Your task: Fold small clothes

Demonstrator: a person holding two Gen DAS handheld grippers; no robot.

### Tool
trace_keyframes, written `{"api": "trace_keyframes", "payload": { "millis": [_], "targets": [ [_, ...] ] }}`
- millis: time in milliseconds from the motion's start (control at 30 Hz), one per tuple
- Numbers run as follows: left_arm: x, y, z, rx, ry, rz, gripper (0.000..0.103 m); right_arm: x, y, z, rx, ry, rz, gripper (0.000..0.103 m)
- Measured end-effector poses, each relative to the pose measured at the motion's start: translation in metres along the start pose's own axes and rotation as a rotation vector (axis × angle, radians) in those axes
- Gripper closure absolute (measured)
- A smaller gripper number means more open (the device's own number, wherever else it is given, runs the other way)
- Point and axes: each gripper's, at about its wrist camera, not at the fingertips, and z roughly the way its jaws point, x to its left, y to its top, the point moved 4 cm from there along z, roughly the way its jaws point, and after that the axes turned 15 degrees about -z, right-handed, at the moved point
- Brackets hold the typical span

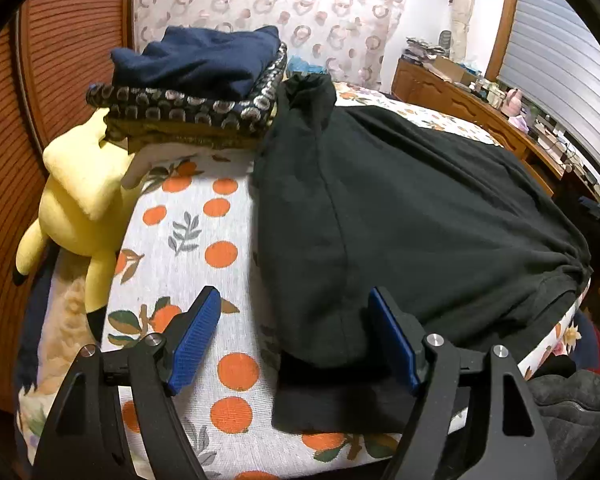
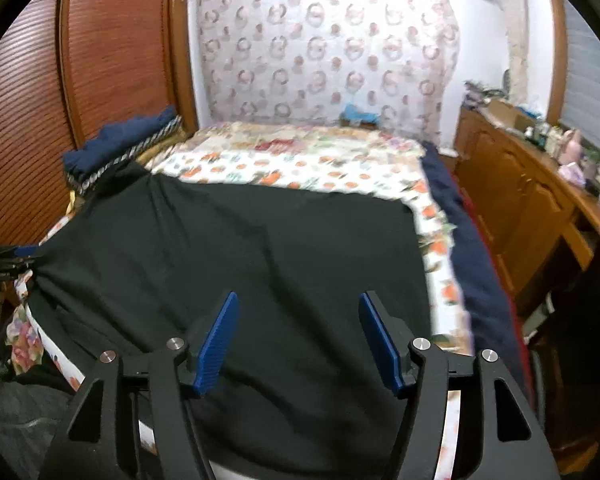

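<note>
A black garment (image 1: 400, 208) lies spread flat on a bed (image 1: 204, 240) covered with an orange-print sheet. In the left wrist view it covers the right part of the bed, with one narrow end bunched up by a stack of folded clothes (image 1: 196, 92) at the far left corner. In the right wrist view the garment (image 2: 228, 264) fills the near half of the bed, its far edge running straight across the sheet.

The left tool (image 1: 296, 300) stands wide open above the garment's near left edge; its right pad (image 1: 392, 336) is over the cloth, its left pad (image 1: 196, 340) over bare sheet. Nothing is gripped.

The right tool (image 2: 298, 304) is likewise wide open over the garment's near part, with cloth below the gap but not pinched.

A yellow plush toy (image 1: 80, 208) lies at the bed's left edge beside the stack. A wooden sideboard (image 2: 520, 208) with clutter stands along the right wall.
</note>
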Motion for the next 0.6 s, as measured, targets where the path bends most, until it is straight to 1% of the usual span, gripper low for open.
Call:
{"api": "trace_keyframes", "payload": {
  "millis": [133,233,433,600],
  "targets": [
    [0.002,-0.002,0.003,0.011,0.006,-0.015,0.026,0.020,-0.008,0.036,0.063,0.035,-0.016,0.038],
    [0.004,-0.002,0.003,0.005,0.001,-0.020,0.026,0.028,-0.010,0.054,0.097,0.033,-0.021,0.038],
    [0.003,-0.002,0.004,-0.001,-0.001,-0.024,0.026,0.032,-0.014,0.066,0.143,0.012,-0.024,0.037],
    [0.003,-0.002,0.004,-0.004,0.000,-0.026,0.026,0.034,-0.015,0.062,0.140,-0.008,-0.001,0.030]
  ]
}}
